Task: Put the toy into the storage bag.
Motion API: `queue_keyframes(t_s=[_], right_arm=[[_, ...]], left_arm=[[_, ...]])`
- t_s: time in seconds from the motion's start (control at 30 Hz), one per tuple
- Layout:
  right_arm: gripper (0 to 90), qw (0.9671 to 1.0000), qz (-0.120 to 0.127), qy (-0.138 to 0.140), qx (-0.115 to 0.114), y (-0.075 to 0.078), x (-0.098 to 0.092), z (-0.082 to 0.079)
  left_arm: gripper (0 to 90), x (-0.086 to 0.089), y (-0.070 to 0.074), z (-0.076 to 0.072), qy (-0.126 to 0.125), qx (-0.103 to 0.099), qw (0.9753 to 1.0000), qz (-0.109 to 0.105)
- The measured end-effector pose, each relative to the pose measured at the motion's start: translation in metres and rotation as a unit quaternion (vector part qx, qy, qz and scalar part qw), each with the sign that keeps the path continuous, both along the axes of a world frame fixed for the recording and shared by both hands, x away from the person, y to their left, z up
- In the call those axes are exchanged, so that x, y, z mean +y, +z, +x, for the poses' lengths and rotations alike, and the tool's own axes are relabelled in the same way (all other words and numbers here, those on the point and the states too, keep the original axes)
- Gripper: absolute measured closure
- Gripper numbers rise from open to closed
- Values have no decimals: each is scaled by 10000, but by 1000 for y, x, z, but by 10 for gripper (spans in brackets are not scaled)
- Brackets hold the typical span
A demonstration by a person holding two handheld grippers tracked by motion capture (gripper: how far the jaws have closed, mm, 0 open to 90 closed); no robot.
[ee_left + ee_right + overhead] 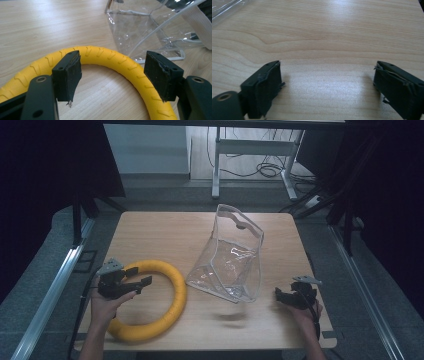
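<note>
Wooden table (150, 227) seen from above, pale grain, dark floor and metal rails on either side. Beyond the far edge, a white table frame (250, 150) and a tangle of black cables (267, 169) on the floor.

Left gripper (141, 275) held low at the near left, jaws spread wide with nothing between them. In the left gripper view (112, 75), a ribbed yellow foam ring (105, 56) arching just beyond the pads, bare wood showing inside the curve. Same yellow foam ring (172, 302) lying flat from above, open toward the left, curving around the gripper's jaws.

Clear plastic zip bag (232, 257) standing tilted at mid-table, just right of the ring, near corner close beside the ring's right side; touching or apart, cannot tell.

Right gripper (278, 294) at the near right, well apart from the bag, jaws parted and empty. In the right gripper view (327, 85), bare wood between the pads, a sliver of clear plastic (224, 10) at the far left corner.
</note>
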State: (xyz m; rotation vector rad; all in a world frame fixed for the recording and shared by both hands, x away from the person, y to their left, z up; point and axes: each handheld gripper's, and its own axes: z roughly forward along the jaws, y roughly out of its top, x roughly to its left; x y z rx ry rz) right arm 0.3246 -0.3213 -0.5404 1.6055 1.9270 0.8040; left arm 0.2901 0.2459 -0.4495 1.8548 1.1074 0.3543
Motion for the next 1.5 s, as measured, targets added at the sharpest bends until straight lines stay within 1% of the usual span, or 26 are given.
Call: queue_keyframes(t_s=[0.27, 0.33, 0.43, 0.47, 0.5, 0.53, 0.57, 0.6, 0.7, 0.8, 0.83, 0.87, 0.9, 0.93, 0.97, 1.03, 1.1, 1.2, 1.3, 1.33, 1.37, 1.4, 1.5], right_arm=[[119, 10000, 11, 1, -22, 0, 0, -1], [127, 10000, 19, 16, -31, 0, 0, -1], [134, 10000, 20, 34, -37, 0, 0, -1], [135, 10000, 22, 37, -38, 0, 0, -1], [136, 10000, 17, 42, -42, 0, 0, -1], [136, 10000, 17, 42, -42, 0, 0, -1], [137, 10000, 17, 42, -43, 0, 0, -1], [138, 10000, 16, 43, -43, 0, 0, -1], [138, 10000, 25, 34, -38, 1, 0, -1], [138, 10000, 29, 32, -37, 1, 0, -2], [138, 10000, 28, 32, -39, 1, 0, -2], [138, 10000, 31, 34, -37, 1, 0, -2], [138, 10000, 31, 32, -38, 1, 0, -2], [138, 10000, 32, 32, -38, 1, 0, -2], [138, 10000, 32, 31, -38, 1, 0, -2], [138, 10000, 32, 31, -38, 1, 0, -2], [140, 10000, 28, 27, -40, 1, 0, -2], [141, 10000, 31, 26, -40, 1, 0, -2], [142, 10000, 33, 26, -41, 1, 0, -2], [142, 10000, 32, 25, -41, 1, 0, -2], [142, 10000, 32, 25, -41, 1, 0, -2], [143, 10000, 36, 18, -42, 1, 0, -2], [144, 10000, 37, 17, -43, 1, 0, -2]], left_arm=[[307, 1, 1, 0, 94, -54, 9999, 30], [310, 1, 1, 1, 110, -25, 9999, 28], [312, 0, 1, -1, 90, 3, 9999, 70], [312, -2, 2, -5, 57, 4, 9999, 117], [312, -2, 2, -5, 57, 4, 9999, 117], [312, -2, 3, -8, 22, 0, 9999, 126], [312, -2, 8, -12, -9, -32, 9998, 211], [313, -3, 10, -15, -42, -39, 9997, 226], [311, -4, 15, -21, -286, 15, 9994, 206], [310, -8, 19, -28, -503, 67, 9983, 273], [310, -8, 19, -28, -503, 67, 9983, 273], [310, -10, 20, -32, -668, 114, 9974, 225], [310, -11, 21, -34, -737, 137, 9970, 200], [310, -11, 21, -34, -737, 137, 9970, 200], [310, -12, 21, -37, -810, 172, 9964, 181], [310, -13, 22, -38, -839, 194, 9961, 183], [310, -14, 21, -41, -921, 251, 9952, 211], [306, -17, 19, -43, -1077, 405, 9928, 327], [304, -22, 14, -45, -1210, 545, 9901, 457], [303, -22, 14, -45, -1210, 545, 9901, 457], [303, -24, 12, -46, -1245, 582, 9893, 500], [303, -28, 8, -48, -1304, 651, 9879, 530], [303, -33, 2, -50, -1409, 766, 9854, 575]])
